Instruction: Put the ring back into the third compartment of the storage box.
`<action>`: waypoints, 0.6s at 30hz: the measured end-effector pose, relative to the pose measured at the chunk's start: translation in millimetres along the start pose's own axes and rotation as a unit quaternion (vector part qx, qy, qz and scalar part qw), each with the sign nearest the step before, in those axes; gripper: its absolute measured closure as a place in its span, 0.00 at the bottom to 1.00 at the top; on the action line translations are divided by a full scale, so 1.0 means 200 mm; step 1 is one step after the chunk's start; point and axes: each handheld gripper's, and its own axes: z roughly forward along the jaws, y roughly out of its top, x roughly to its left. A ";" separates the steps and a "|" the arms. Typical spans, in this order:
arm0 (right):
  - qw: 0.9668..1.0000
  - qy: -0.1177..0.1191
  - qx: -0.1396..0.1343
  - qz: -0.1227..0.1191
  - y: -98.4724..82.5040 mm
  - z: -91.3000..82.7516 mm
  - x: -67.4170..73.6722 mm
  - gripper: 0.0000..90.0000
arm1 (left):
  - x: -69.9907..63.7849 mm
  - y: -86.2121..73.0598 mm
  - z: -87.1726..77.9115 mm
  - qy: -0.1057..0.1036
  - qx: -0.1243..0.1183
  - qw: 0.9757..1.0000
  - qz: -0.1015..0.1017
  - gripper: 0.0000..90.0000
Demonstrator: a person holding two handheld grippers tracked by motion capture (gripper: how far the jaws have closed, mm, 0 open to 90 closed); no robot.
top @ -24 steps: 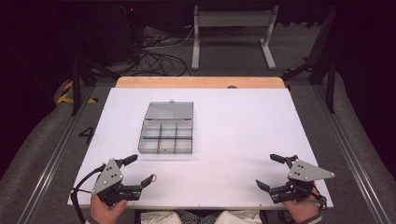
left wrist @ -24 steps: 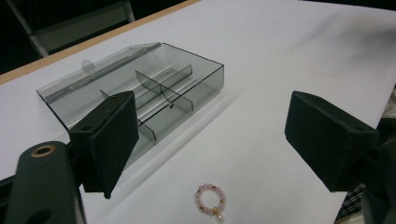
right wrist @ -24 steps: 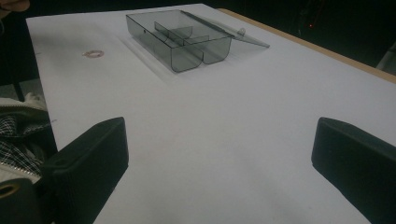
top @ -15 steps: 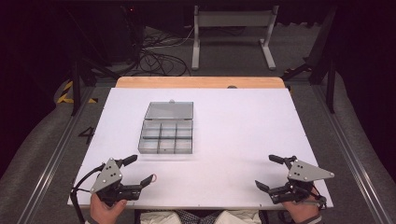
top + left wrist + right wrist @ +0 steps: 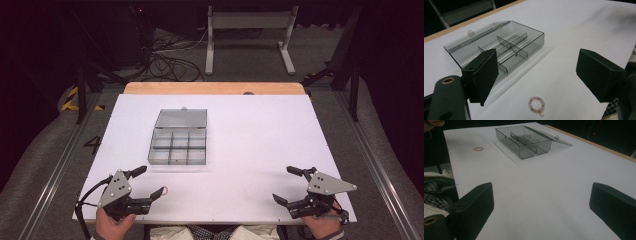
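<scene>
while the left gripper point(image 5: 148, 183) has barely shifted since a moment ago, its jaws stand spread just before the bead ring point(image 5: 537, 105); the ring lies unheld near the compartment box point(image 5: 177, 147); the right gripper point(image 5: 289, 185), also spread, waits well apart.

Two hand-held black grippers with grey plates, and a checked garment at the table's near edge

The left gripper point(image 5: 148, 182) and the right gripper point(image 5: 289, 185) are matt black, each with two long arms that end in thick, square, flat-faced pads point(image 5: 484, 75) with a slightly rough surface. On top of each sits a grey three-cornered plate point(image 5: 116, 187) dotted with small dark holes. A black cable point(image 5: 86, 197) loops away from the left one at its outer side. Close up, a brass-coloured ring point(image 5: 448, 80) lines a round hole in the black body beside a pad. The person wears black-and-white checked cloth point(image 5: 434, 188), with a pale zip edge point(image 5: 435, 209) running across it.
</scene>
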 end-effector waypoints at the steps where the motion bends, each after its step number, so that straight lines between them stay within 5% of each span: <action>1: 1.000 0.001 -0.001 0.000 0.00 0.00 0.00 0.07 | 0.00 0.00 0.00 -0.002 0.002 1.000 -0.001 0.21; 18: 1.000 0.009 0.008 0.001 0.00 0.03 0.01 0.07 | 0.06 0.09 0.05 -0.028 0.018 0.999 -0.010 0.25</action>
